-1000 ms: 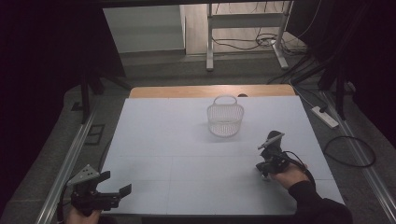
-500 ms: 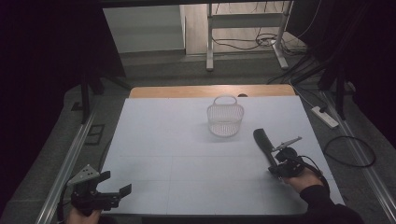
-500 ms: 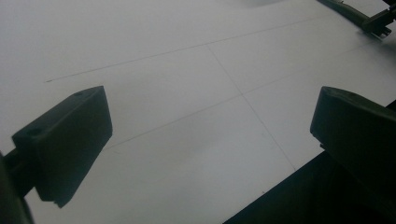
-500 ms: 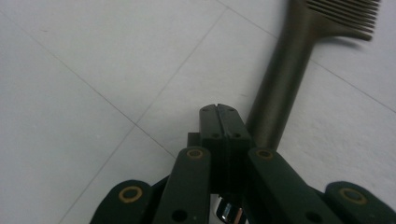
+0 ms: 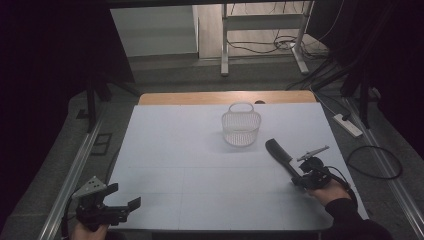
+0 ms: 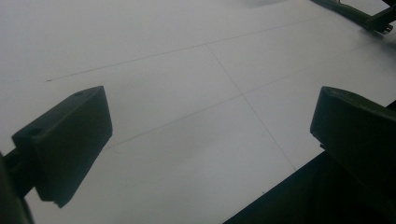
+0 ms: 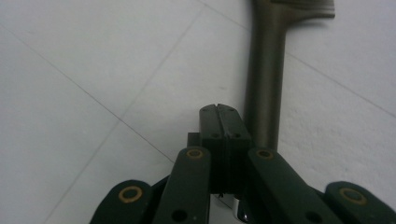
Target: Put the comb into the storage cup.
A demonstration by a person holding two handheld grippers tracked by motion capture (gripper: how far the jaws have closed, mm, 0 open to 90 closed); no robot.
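My right tool (image 7: 218, 112) sits low over the tabletop (image 5: 190, 165), its two jaws pressed flat together with nothing between them. Just to its right, running the same way the jaws point, lies the handle of the dark utensil (image 7: 266, 88). I cannot tell whether the handle touches the jaw's side. Farther ahead the handle widens into a ridged head at the top of my right gripper view. From above, the utensil (image 5: 279, 152) stretches forward and left from the right tool (image 5: 299, 176), its far end aimed toward the basket (image 5: 241, 134), which stands upright well beyond it.

I judge the step in hand to be taking hold of the utensil. To do it well I should:
- spread the jaws first
- shift a little to the right until the handle lies between them
- keep the jaws level with the handle so both pads meet its sides squarely
- close on the straight part near me, not on the flared head
- squeeze before lifting, since a round handle may roll away from a one-sided push

My left tool (image 5: 123, 196) waits far off to the left at the near edge. Its jaws are spread wide over bare tabletop in its own view (image 6: 210, 135), with nothing between them.
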